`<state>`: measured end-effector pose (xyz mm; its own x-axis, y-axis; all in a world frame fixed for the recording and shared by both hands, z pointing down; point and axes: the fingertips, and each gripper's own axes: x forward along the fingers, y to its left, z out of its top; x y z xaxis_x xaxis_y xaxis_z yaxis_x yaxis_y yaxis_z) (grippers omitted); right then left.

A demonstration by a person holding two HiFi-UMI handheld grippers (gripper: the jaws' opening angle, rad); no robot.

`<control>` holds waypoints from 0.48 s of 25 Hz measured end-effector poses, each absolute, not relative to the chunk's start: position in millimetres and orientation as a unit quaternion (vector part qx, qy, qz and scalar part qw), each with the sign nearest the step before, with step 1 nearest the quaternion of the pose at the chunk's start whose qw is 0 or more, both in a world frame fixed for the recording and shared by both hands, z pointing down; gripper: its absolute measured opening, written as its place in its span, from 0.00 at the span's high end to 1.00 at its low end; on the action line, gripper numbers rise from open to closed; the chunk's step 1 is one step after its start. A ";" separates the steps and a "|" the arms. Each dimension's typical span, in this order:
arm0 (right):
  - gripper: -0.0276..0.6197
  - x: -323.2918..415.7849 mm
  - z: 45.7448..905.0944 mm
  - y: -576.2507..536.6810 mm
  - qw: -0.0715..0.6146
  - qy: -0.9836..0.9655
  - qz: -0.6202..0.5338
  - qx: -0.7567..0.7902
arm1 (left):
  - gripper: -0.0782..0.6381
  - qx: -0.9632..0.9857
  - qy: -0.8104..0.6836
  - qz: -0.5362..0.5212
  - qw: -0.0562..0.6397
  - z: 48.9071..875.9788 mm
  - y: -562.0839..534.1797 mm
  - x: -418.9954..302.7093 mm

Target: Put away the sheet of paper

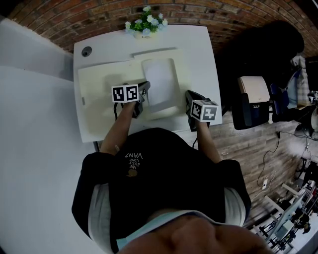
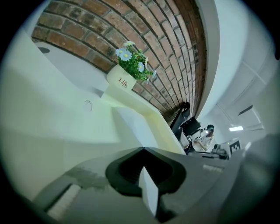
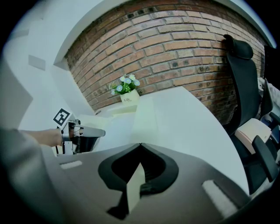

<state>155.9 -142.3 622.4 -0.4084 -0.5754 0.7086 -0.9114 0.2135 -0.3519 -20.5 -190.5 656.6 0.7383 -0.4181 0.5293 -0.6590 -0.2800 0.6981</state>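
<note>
Sheet of paper [image 1: 160,82]: white, lying flat on the right-hand part of what looks like an opened cream folder [image 1: 99,99]. Its near edge is toward the person.

Setting: white desk [image 1: 196,47], with a pot of flowers [image 1: 145,22] at the far edge against a brick wall [image 1: 99,15].

Left gripper [image 1: 144,92]: placed at the sheet's left edge. The jaws are clenched, and the left gripper view shows a thin white strip pinched edge-on between them. That strip reads as the paper's margin.

Right gripper [image 1: 190,98]: placed at the folder's right side, just beside the sheet. The jaws are also closed, and the right gripper view shows a thin cream-coloured edge clamped between them. The colour suggests a leaf of the folder rather than the paper, though this is not certain.

Step in hand (judgement): filing. The sheet is laid against the folder and both tools are gripping. The job is not finished, since the folder lies open and the sheet is fully exposed.

Next move calls for (judgement):
- Seat the sheet squarely within the folder's outline.
- Free the left gripper's pinch on the paper without dragging it.
- Bring the held leaf across to cover the sheet.

Handling note: the paper is thin and limp, so a sideways pull from either tool would probably crease or skew it.
</note>
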 end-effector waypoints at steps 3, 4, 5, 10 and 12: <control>0.96 156.4 622.7 -142.3 0.220 -0.747 0.382 0.498 | 0.89 0.798 -0.339 0.130 0.481 655.2 -189.8 -19.1; 0.96 156.5 622.8 -142.5 0.220 -0.747 0.381 0.498 | 0.89 0.801 -0.338 0.132 0.475 654.5 -189.6 -18.4; 0.96 156.4 622.8 -142.7 0.220 -0.747 0.381 0.498 | 0.88 0.804 -0.337 0.134 0.471 653.7 -189.6 -17.9; 0.96 156.5 622.4 -142.9 0.220 -0.748 0.379 0.499 | 0.70 0.831 -0.341 0.157 0.410 647.4 -190.8 -13.3; 0.96 156.7 622.4 -143.0 0.219 -0.748 0.378 0.499 | 0.64 0.843 -0.344 0.176 0.376 648.5 -189.8 -11.6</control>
<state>156.7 -143.0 622.4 -0.4048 -0.5810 0.7060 -0.9130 0.2151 -0.3465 -11.6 -189.8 648.5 0.7023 -0.4470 0.5540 -0.7109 -0.4818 0.5124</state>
